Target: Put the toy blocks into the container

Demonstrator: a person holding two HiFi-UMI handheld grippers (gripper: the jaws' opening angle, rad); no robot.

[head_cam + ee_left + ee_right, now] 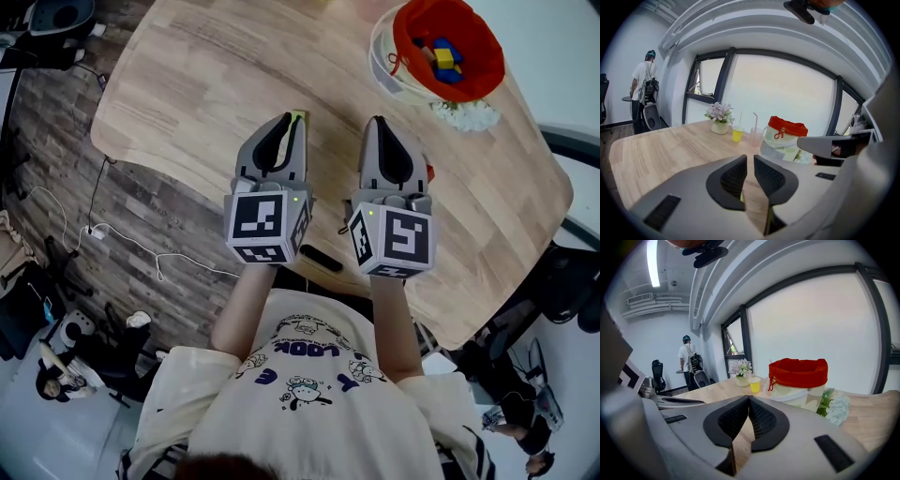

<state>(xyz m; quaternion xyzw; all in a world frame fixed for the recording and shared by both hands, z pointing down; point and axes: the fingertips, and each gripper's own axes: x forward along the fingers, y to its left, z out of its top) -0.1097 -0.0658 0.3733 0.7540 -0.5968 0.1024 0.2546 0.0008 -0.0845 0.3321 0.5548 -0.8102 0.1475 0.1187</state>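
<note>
Wooden surface (187,84) had a yellow-green block (298,114) right at the barely parted left hand-held gripper (285,119), which I reckon could've shoved it away; right hand-held gripper (378,121) was pressed together, empty.

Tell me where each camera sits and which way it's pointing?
Head view: on the person's head, looking steeply down at the wooden table; shows forearms, shirt, left claw and right claw.
Left gripper view: rides the left claw, facing across the table toward the windows; its slightly parted jaws show.
Right gripper view: rides the right claw, facing likewise; its closed jaws show.
Shared: both gripper views see the red-rimmed container.
</note>
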